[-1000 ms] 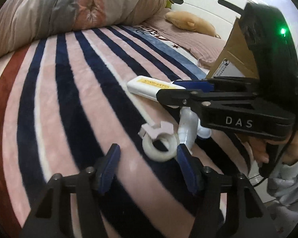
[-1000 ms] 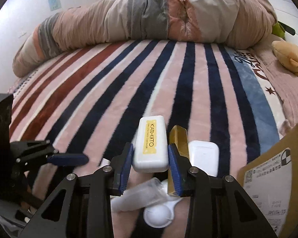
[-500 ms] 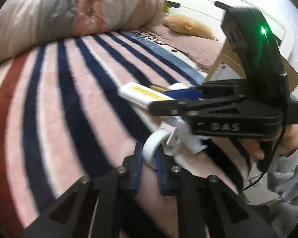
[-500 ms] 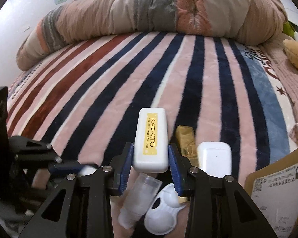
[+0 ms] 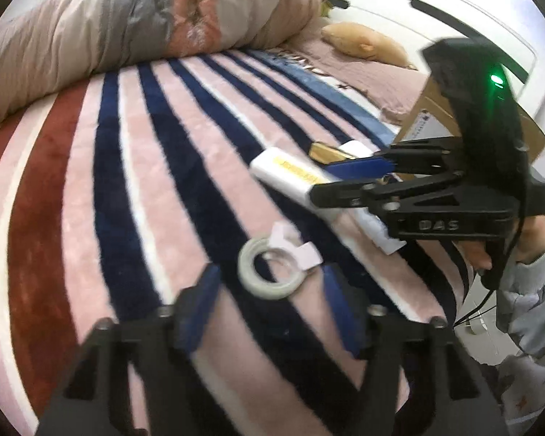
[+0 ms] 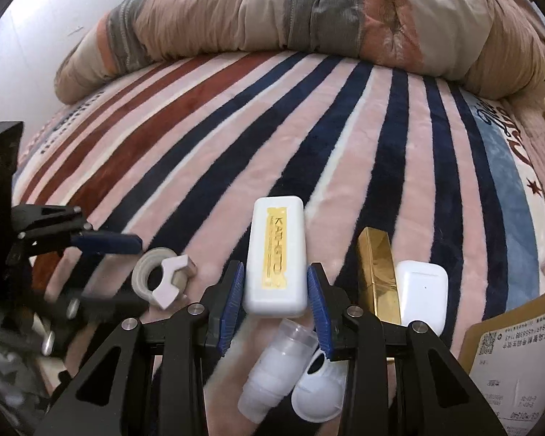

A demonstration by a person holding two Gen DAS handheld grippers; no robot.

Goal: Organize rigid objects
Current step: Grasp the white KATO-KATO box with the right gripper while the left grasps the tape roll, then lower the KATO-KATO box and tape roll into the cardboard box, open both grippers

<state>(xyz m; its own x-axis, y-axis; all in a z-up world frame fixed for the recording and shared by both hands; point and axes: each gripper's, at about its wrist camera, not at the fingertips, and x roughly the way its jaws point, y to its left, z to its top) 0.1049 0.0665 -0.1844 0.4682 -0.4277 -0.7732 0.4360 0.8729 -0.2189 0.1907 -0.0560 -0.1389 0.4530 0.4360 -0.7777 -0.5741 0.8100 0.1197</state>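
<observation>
On the striped pink, navy and red plush blanket [image 6: 309, 138] covering the bed, the left gripper [image 5: 269, 301] stands with jaws wide open, the white tape ring with its plastic cutter [image 5: 270, 268] lying loose between them, touching neither pad. Closing off-centre could flip the ring on the soft pile. Just to its right, the right gripper [image 6: 275, 301] has jaws flanking the white rectangular case with a gold label [image 6: 277, 254], small gaps showing, so it is not clamped. Closing may nudge the clear plastic vial [image 6: 276, 370] below, or the gold bar [image 6: 378, 272] touching the white earbud case [image 6: 423, 290].
</observation>
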